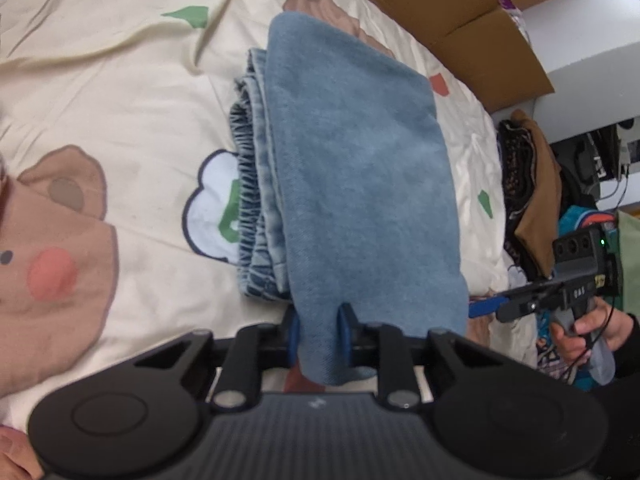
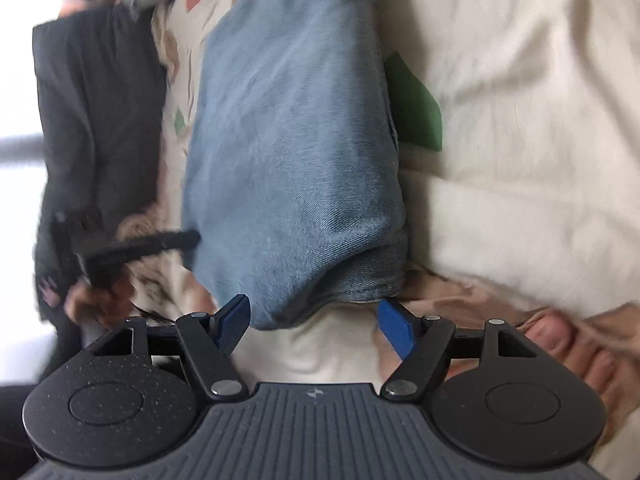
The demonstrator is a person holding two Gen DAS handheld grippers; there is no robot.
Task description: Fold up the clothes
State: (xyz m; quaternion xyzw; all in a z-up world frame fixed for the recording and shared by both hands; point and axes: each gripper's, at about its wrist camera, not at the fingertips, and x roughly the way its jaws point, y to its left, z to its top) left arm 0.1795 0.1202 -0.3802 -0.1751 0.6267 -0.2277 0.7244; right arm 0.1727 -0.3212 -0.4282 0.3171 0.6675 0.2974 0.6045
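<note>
Several folded layers of blue jeans (image 1: 352, 168) are lying on the cream cartoon-print bedspread (image 1: 120, 80), the elastic waistband showing along one side. My left gripper (image 1: 320, 332) is pinching the near edge of the top denim layer between its blue pads. My right gripper (image 2: 316, 326) is standing spread apart at the other end, its pads clear of the cloth. Beyond the bed's edge, a cardboard box (image 1: 460, 12) and a heap of dark clothes (image 1: 528, 192) are crowding in. My bare toes (image 2: 560, 340) are resting just beside the right gripper.
</note>
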